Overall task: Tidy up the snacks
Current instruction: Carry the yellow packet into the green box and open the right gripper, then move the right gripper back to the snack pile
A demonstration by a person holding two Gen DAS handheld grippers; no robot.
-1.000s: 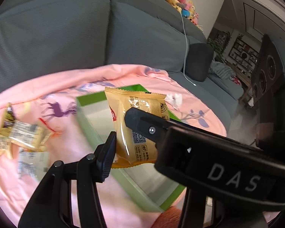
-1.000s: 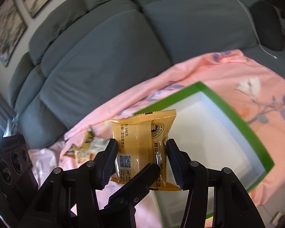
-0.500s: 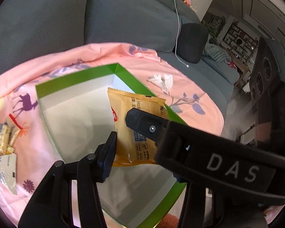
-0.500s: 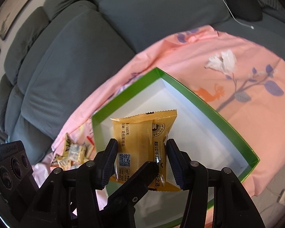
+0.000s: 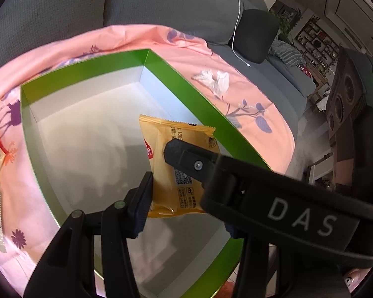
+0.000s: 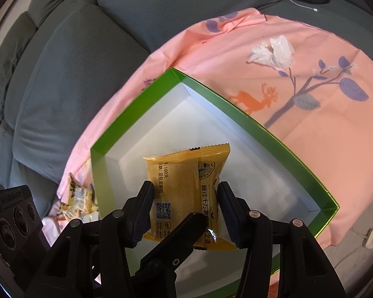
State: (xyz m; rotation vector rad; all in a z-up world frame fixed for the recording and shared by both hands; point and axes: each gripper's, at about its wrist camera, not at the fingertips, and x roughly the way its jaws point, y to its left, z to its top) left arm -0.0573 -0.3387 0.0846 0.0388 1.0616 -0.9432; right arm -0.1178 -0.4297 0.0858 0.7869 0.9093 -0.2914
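A grey sofa (image 6: pixel 62 79) fills the far side of the room, and in front of it a pink cloth (image 6: pixel 310 136) printed with deer and branches covers the surface. A crumpled white tissue (image 6: pixel 273 51) lies on the cloth at the far right, and a white cable (image 5: pixel 237 24) trails over the sofa cushions.

On the cloth sits an open box (image 6: pixel 273 136) with green walls and a white inside; no snack lies on its floor.

Two tools meet over the box. The right tool (image 6: pixel 185 208) grips a yellow snack packet (image 6: pixel 179 186) by its two side edges, with both pads pressed against the wrapper, so the packet hangs upright above the near part of the box floor. In the left wrist view the left tool (image 5: pixel 184 198) also has this packet (image 5: pixel 166 173) between its jaws: its left pad touches the wrapper's edge, while its right finger is hidden behind the other tool's arm, marked DAS, which crosses in front.

A small heap of other wrapped snacks (image 6: pixel 80 203) lies on the cloth just left of the box.
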